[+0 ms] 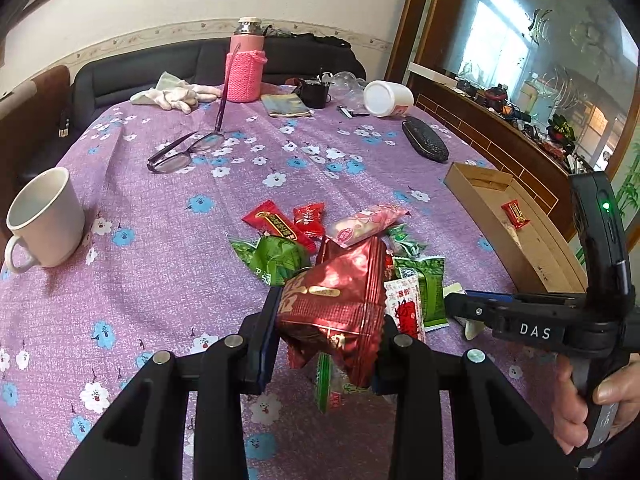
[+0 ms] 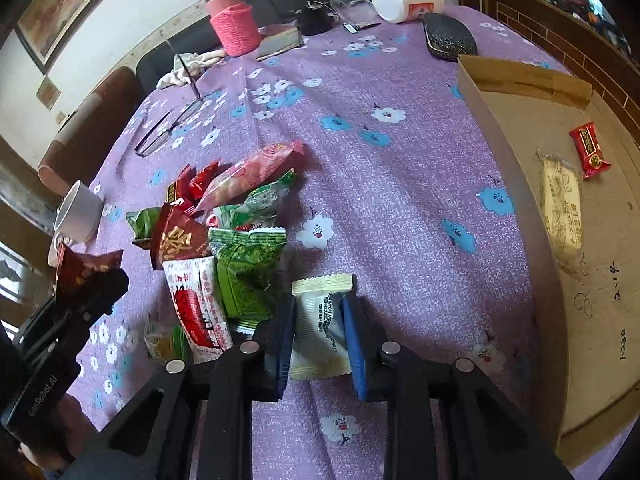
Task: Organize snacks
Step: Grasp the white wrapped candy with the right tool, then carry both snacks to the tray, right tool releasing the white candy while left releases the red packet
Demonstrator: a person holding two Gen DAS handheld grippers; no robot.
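Snacks in crinkled foil and plastic wrappers are lying heaped in a loose pile [image 2: 224, 232] on the desk under a purple flowered cloth [image 2: 400, 184], and that pile serves as the landmark. The left tool [image 1: 326, 332] is hanging just above the near edge of the pile, its black fingers [image 1: 266, 320] clenching a dark red foil snack packet [image 1: 340, 300] that is lifted clear of the cloth. The right tool [image 2: 318, 332] is sitting just beside the pile on its right, its blue-padded fingers [image 2: 354, 340] pressing both sides of a pale cream and grey snack sachet [image 2: 320, 320] that is lying flat on the cloth. Well to the right of the pile, a shallow brown cardboard tray [image 2: 520, 80] is holding a small red wrapped candy [image 2: 590, 150] and a pale yellow wrapped bar [image 2: 560, 204]. Left of the pile a white ceramic mug [image 1: 44, 220] is standing upright, and beyond the pile a pair of dark-framed glasses [image 1: 184, 154] is resting on the cloth.
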